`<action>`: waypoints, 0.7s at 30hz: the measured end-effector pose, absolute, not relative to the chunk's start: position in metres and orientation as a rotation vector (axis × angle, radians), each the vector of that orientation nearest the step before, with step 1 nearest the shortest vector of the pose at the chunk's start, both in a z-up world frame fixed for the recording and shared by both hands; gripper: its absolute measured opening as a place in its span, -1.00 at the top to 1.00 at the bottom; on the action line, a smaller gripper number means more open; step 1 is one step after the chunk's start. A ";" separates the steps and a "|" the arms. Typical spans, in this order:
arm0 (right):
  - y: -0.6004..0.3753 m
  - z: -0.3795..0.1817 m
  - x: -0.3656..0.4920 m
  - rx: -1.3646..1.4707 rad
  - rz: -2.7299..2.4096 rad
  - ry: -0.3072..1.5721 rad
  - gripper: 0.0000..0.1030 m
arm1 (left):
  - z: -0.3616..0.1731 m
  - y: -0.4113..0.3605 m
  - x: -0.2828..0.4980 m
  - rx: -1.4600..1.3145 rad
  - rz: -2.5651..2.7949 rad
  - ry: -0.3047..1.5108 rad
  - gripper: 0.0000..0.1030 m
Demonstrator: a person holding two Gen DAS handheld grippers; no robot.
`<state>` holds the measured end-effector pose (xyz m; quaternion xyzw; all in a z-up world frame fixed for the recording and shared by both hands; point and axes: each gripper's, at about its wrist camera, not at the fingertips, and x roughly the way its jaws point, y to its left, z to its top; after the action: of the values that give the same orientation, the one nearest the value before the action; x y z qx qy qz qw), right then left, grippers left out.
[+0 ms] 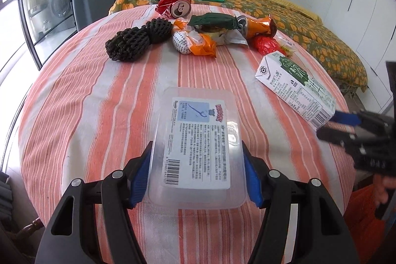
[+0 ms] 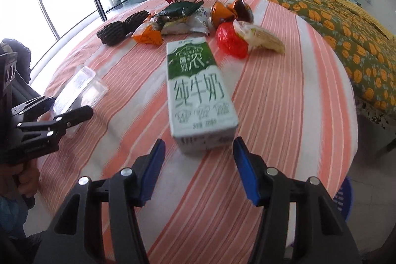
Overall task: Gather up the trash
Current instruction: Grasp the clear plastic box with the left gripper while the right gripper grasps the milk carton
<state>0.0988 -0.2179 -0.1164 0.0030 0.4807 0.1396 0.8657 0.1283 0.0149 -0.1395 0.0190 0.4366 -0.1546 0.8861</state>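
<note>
Left wrist view: left gripper [image 1: 196, 175] clamped on clear plastic box [image 1: 198, 140], pads against both long sides, box resting on striped tablecloth [image 1: 99, 90]. Milk carton [image 1: 295, 88] at 2 o'clock, right gripper [image 1: 331, 126] at its near end. Right wrist view: jaws roughly half open, straddling carton's near end, pads not visibly touching; motion blur. Trash pile at 12 o'clock untouched: foam net [image 1: 138, 38], red can [image 1: 177, 6], wrappers, red bag [image 1: 266, 45]. No bin clearly identifiable. Judged early: nothing collected yet.
</note>
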 end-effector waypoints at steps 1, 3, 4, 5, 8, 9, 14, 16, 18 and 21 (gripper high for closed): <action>-0.219 -0.117 0.092 0.027 0.305 1.008 -0.09 | -0.139 0.014 0.127 0.039 -0.326 0.909 -0.31; -0.219 -0.115 0.082 0.046 0.322 1.003 -0.10 | -0.139 0.014 0.124 0.032 -0.340 0.913 -0.41; -0.221 -0.112 0.079 0.050 0.330 1.002 -0.11 | -0.139 0.015 0.123 0.027 -0.345 0.916 -0.44; -0.222 -0.111 0.077 0.051 0.333 1.003 -0.16 | -0.139 0.015 0.121 0.024 -0.351 0.920 -0.48; -0.230 -0.103 0.078 0.043 0.324 1.001 -0.45 | -0.136 0.019 0.119 0.015 -0.366 0.933 -0.56; -0.232 -0.099 0.079 0.039 0.316 0.996 -0.47 | -0.134 0.022 0.118 0.011 -0.370 0.935 -0.57; -0.235 -0.081 0.103 0.033 0.312 0.997 -0.57 | -0.124 0.025 0.124 0.033 -0.389 0.958 -0.64; -0.226 -0.077 0.119 0.010 0.325 1.015 -0.57 | -0.121 0.023 0.129 0.056 -0.392 0.974 -0.65; -0.215 -0.077 0.135 -0.028 0.328 1.041 -0.57 | -0.121 0.020 0.135 0.084 -0.387 0.996 -0.65; -0.198 -0.085 0.160 -0.074 0.338 1.101 -0.57 | -0.122 0.014 0.141 0.132 -0.363 1.011 -0.65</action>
<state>0.1602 -0.1981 -0.0847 -0.0349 0.5205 0.1596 0.8381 0.1406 0.0143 -0.1221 0.0630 0.4811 -0.1727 0.8572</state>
